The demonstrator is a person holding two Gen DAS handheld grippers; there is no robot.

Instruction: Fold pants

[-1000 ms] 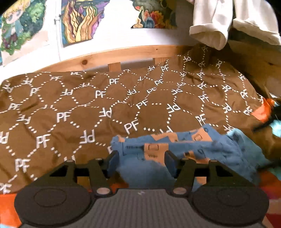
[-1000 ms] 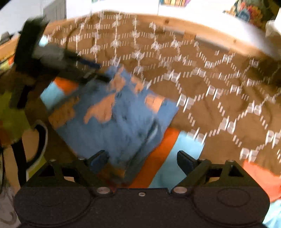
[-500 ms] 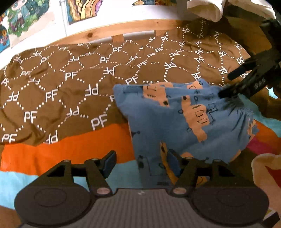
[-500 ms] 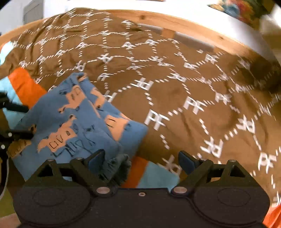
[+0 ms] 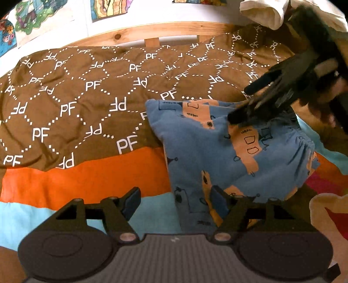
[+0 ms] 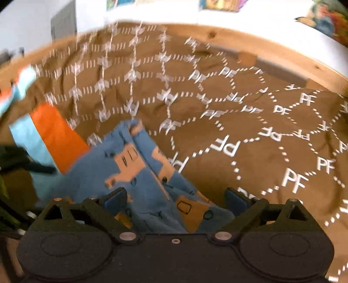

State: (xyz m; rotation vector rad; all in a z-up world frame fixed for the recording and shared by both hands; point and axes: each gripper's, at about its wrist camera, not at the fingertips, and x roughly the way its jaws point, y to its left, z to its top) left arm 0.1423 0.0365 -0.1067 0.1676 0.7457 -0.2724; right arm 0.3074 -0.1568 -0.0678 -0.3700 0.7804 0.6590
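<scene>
Since a moment ago the left tool (image 5: 174,202) has drawn back toward the near edge of the bed, so more of the pants (image 5: 219,152) now shows ahead of it, and its jaws have just been opening; they stand spread, one finger over the light blue stripe and the other over the lower leg of the pants, with only part of that leg between them and no pad pressing on it. Over on the far side, the right tool (image 6: 176,198) has slid in over the pants, where earlier only its left finger reached the cloth; its jaws are spread wide with the folded blue fabric lying between them, not pinched. In the left wrist view it shows as a blurred dark shape above the waistband end. These are children's pants, blue with orange vehicle prints, lying folded and flat on the bed, partly on the brown blanket (image 5: 76,104) printed with white "PF" letters and partly on the orange and light blue striped cover (image 5: 87,176). Behind the blanket runs the wooden bed frame (image 5: 152,32), and colourful pictures (image 5: 108,8) hang on the white wall.
</scene>
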